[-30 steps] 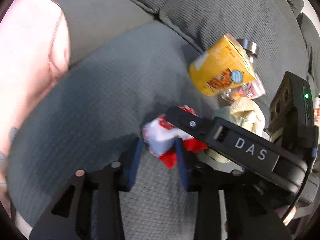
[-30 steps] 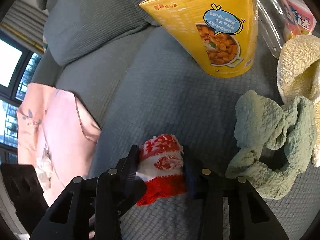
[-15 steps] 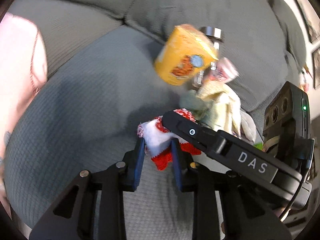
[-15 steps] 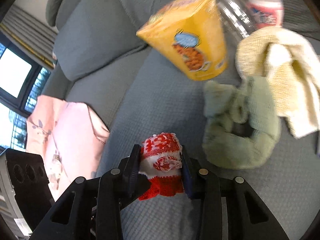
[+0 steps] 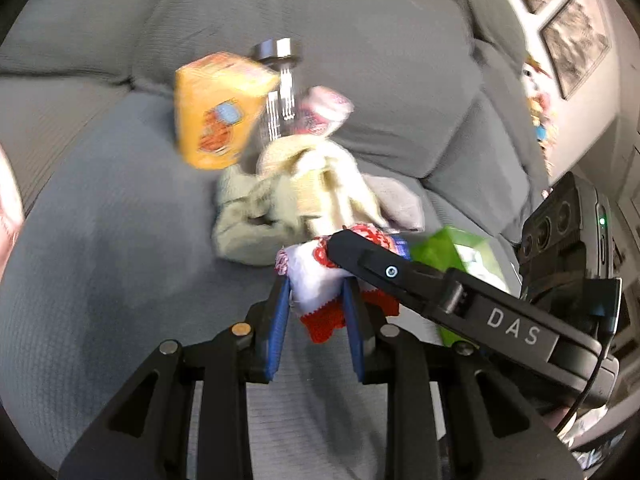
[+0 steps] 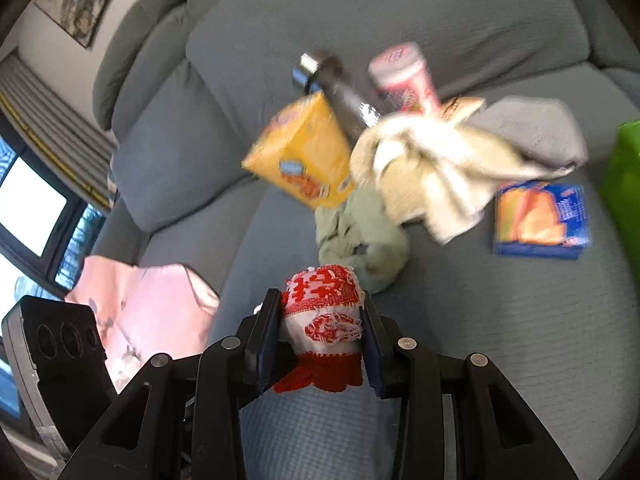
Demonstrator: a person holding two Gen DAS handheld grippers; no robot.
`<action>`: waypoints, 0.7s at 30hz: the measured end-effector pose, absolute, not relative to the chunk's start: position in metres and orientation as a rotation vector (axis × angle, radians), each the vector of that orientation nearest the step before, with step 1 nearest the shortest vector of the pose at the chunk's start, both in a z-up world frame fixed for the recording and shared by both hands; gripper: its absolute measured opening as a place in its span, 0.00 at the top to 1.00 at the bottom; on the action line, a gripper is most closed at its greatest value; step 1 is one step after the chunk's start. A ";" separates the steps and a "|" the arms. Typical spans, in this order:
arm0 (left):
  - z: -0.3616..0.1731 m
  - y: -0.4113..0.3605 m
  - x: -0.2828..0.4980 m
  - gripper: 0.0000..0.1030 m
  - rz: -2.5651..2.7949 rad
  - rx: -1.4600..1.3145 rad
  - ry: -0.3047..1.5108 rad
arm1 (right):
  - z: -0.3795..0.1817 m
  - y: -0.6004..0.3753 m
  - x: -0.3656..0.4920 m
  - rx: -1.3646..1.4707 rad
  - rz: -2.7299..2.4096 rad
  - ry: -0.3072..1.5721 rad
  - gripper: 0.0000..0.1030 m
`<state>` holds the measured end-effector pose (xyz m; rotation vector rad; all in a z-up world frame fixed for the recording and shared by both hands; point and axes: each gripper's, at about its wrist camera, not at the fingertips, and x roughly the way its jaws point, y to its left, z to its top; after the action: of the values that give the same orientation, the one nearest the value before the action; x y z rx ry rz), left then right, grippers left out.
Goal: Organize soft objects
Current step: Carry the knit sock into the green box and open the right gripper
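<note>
Both grippers are shut on one red and white knitted cloth, held above the grey sofa seat. My left gripper [image 5: 316, 292] pinches its white part [image 5: 314, 280]; the right gripper's finger crosses in front of it. My right gripper [image 6: 322, 320] pinches the same cloth [image 6: 324, 308], its red fringe hanging below. Behind it lie a green cloth [image 6: 360, 236] [image 5: 248, 220], a cream towel [image 6: 432, 164] [image 5: 320, 176] and a grey cloth [image 6: 536, 128].
A yellow box [image 6: 304, 156] [image 5: 212, 116], a glass bottle with a metal cap [image 6: 332, 88], a pink tub [image 6: 404, 76], a blue packet [image 6: 540, 220] and a green box [image 5: 452, 252] lie on the sofa [image 6: 500, 340]. A pink garment [image 6: 148, 304] lies at the left.
Both grippers have risen and pulled back from the seat with the red and white cloth; the left gripper closed tighter on it. The pile of items now looks farther away.
</note>
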<state>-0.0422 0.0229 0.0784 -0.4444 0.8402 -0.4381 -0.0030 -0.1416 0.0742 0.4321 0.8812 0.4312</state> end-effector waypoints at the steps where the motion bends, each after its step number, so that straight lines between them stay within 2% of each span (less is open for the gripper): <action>1: 0.085 0.018 -0.045 0.77 -0.449 -0.438 0.825 | 0.082 -0.148 -0.007 0.432 0.428 0.856 0.62; 10: 0.139 -0.039 -0.058 0.77 -0.565 -0.317 0.699 | 0.138 -0.199 -0.043 0.402 0.359 0.676 0.62; 21: 0.163 -0.128 -0.052 0.77 -0.744 -0.209 0.669 | 0.166 -0.291 -0.079 0.475 0.207 0.542 0.62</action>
<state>-0.0521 -0.1280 0.1625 -0.2094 0.6691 -0.7440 -0.0792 -0.2908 0.1661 0.4754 0.5424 0.2074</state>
